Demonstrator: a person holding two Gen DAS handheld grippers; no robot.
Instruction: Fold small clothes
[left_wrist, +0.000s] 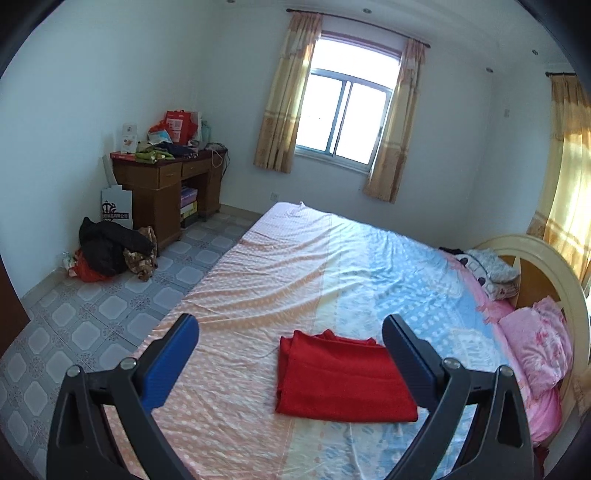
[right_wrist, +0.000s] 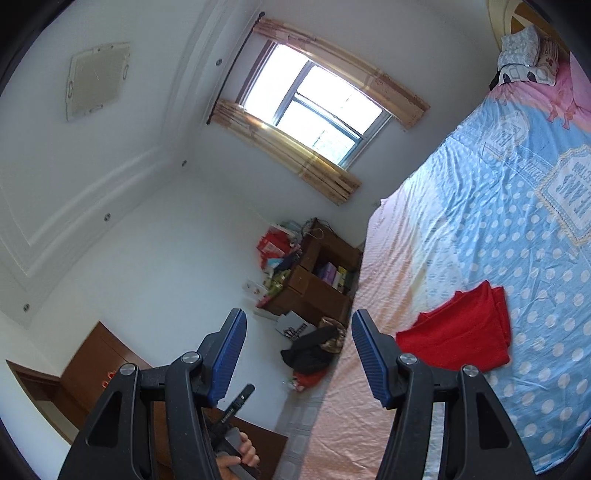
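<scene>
The red cloth (left_wrist: 343, 376) lies folded on the bed (left_wrist: 258, 280). Both the left gripper (left_wrist: 291, 354) and right gripper (right_wrist: 299, 354) are open and empty; keep them clear of the folds.

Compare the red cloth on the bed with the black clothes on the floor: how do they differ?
The red cloth is folded into a flat, neat rectangle; the black clothes lie in a loose, crumpled heap. The red cloth rests on the bed, alone on the sheet; the black clothes sit on the tiled floor beside the wooden desk, among other crumpled items. Neither gripper touches either one.
</scene>
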